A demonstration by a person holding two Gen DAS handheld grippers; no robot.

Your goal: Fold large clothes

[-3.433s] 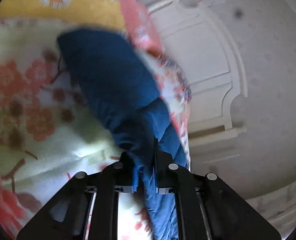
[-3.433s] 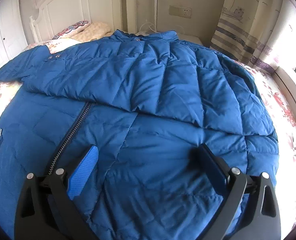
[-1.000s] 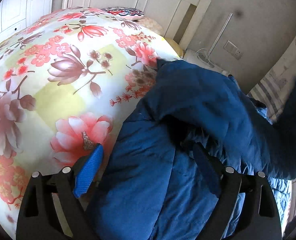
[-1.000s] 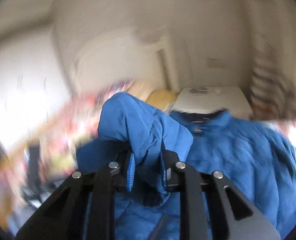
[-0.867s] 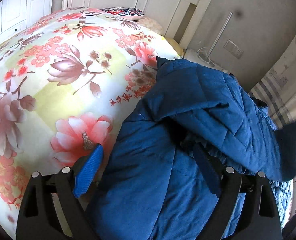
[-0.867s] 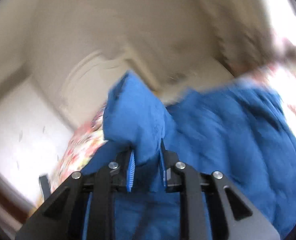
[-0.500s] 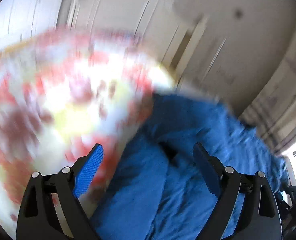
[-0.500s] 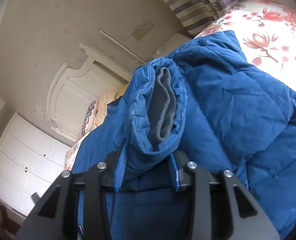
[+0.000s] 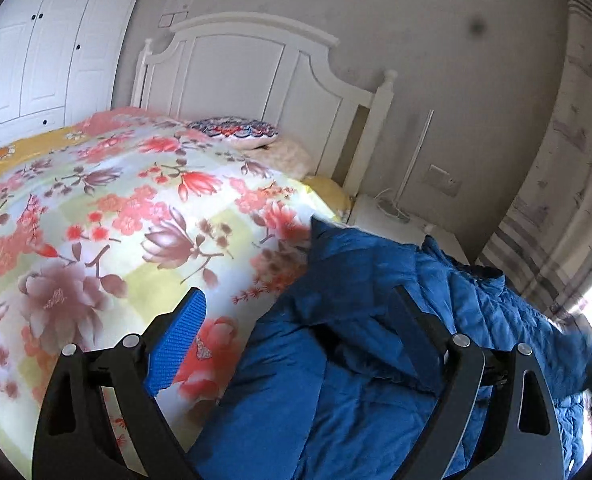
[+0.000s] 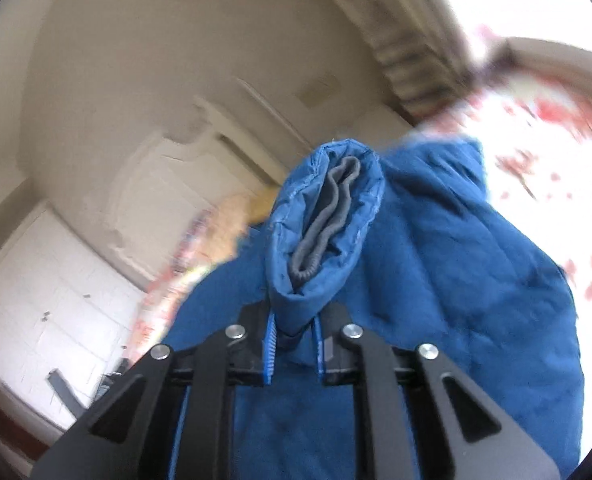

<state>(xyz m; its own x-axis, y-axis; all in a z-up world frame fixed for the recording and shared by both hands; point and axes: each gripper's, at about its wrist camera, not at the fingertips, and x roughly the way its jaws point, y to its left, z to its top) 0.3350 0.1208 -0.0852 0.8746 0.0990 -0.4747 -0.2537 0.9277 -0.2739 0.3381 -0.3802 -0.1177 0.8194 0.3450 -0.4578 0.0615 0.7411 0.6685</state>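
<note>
My right gripper [image 10: 293, 354] is clamped on the sleeve cuff [image 10: 328, 224] of the blue padded jacket [image 9: 376, 360], its grey knit liner showing at twelve o'clock above the fingers, while the jacket's body lies bunched on the floral bedspread [image 9: 115, 220] toward four o'clock in the left view. My left gripper [image 9: 296, 320] hangs over it with fingers wide apart and nothing between them. I judge the jacket soft, puffy and springy with a slick shell, so I'd pinch stitched edges like the cuff or hem, never mid-panel.
</note>
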